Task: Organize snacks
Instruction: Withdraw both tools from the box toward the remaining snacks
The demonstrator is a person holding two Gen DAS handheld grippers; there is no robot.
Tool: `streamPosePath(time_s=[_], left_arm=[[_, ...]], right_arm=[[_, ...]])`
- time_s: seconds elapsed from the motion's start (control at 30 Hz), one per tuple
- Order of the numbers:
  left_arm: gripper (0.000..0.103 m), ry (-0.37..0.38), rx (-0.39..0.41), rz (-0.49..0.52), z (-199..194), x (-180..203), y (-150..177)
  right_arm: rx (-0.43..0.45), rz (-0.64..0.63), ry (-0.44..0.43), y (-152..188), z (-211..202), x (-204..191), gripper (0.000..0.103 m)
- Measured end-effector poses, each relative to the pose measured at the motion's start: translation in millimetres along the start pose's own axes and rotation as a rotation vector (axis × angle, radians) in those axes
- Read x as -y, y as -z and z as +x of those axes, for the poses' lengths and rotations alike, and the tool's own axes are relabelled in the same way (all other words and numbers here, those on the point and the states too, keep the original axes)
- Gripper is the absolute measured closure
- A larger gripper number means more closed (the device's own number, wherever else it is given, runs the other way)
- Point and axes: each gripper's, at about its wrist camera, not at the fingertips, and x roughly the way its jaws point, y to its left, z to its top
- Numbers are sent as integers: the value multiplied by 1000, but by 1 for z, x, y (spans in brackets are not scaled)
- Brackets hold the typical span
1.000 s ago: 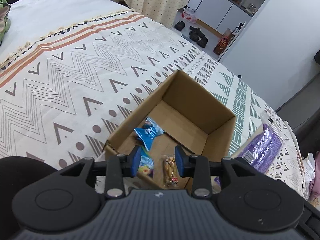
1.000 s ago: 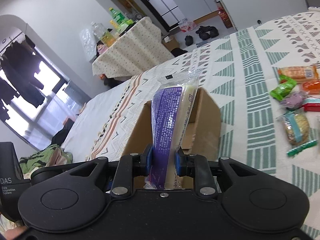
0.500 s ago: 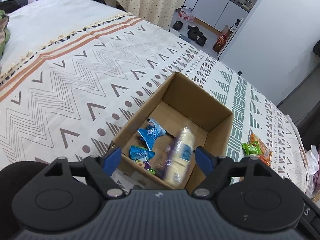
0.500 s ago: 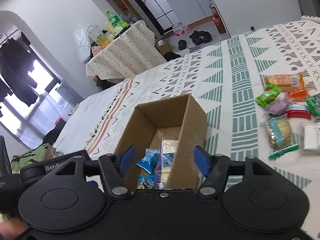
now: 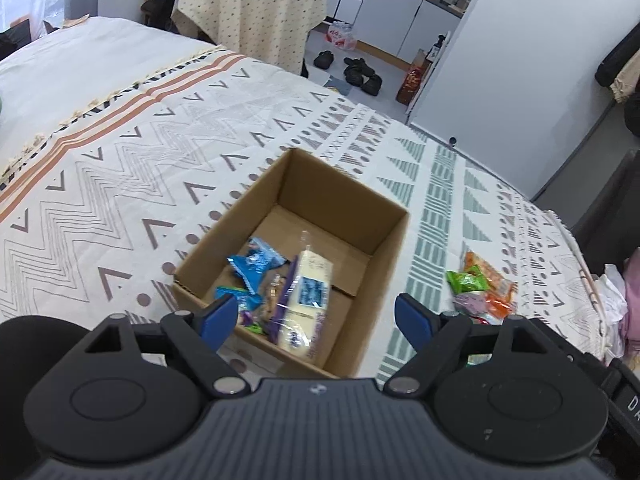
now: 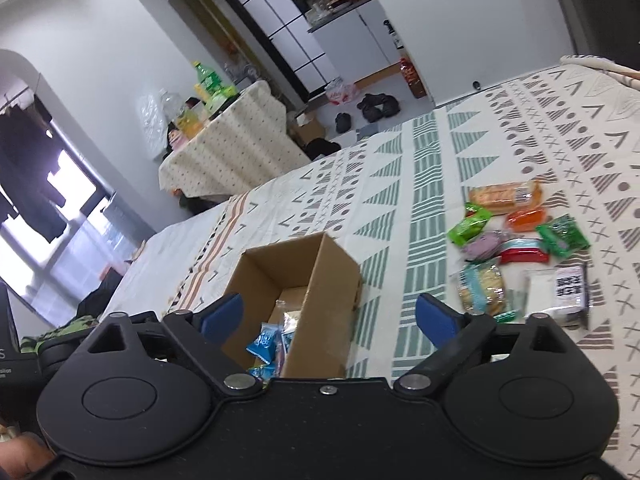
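Brown cardboard box (image 5: 348, 208) is seen open on the patterned bedspread (image 5: 120, 168), with a purple-and-cream wrapped snack pack (image 5: 306, 304) and blue packets (image 5: 256, 262) inside. Both the left hand-held gripper (image 5: 316, 316) and right hand-held gripper (image 6: 330, 316) are spread apart, empty. Loose snacks (image 6: 520, 240), perhaps ten, lie beside the box.

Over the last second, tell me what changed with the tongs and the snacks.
The right tongs let go of the purple-and-cream packet, which dropped into the cardboard box and now lies tilted on the other snacks. The left tongs, nearly closed before, opened wide and hold nothing. Both pulled back from the box. The box, the blue wrappers inside it and the loose snacks on the bedspread stayed put.
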Motion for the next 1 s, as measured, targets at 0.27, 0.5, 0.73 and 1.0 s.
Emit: streamPosePath(time_s=[0.27, 0.5, 0.73, 1.0], left_arm=[[15, -4, 14, 37, -7, 26, 9], [14, -1, 15, 73, -10, 48, 17], [6, -11, 19, 105, -7, 69, 26], [0, -2, 0, 131, 1, 90, 33]], right_arm=[[20, 7, -18, -3, -17, 12, 3], [34, 30, -13, -7, -30, 27, 1], [27, 62, 9, -8, -40, 45, 0], [17, 105, 64, -12, -46, 69, 0]])
